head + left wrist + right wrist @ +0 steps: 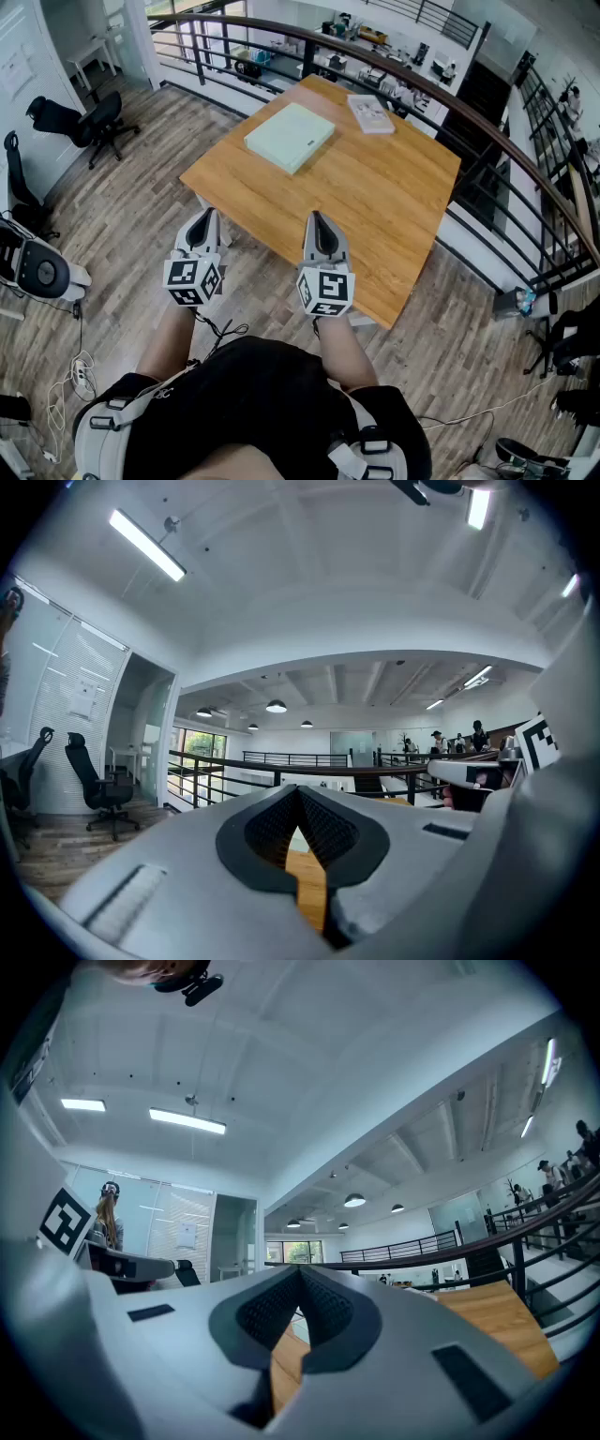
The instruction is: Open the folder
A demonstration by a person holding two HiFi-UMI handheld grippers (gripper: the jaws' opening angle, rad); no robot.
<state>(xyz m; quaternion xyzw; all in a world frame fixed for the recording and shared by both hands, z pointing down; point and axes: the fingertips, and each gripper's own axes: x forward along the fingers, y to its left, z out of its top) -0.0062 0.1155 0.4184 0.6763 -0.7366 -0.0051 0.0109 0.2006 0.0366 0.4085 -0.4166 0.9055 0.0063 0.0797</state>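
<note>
A pale green folder point(290, 136) lies closed and flat on the far left part of the square wooden table point(375, 216). My left gripper point(202, 223) hovers at the table's near left edge, shut with nothing in it. My right gripper point(321, 225) is over the near edge, also shut and empty. Both point away from me toward the folder, well short of it. In the left gripper view the jaws point(298, 799) meet at the tips, with table wood below. The right gripper view shows the same shut jaws point(300, 1281) over the tabletop point(492, 1321).
A white book or booklet point(370, 112) lies at the table's far corner. A curved metal railing point(441, 94) runs behind and right of the table. Office chairs point(84, 122) stand on the wooden floor at left. Cables point(80, 375) trail on the floor beside me.
</note>
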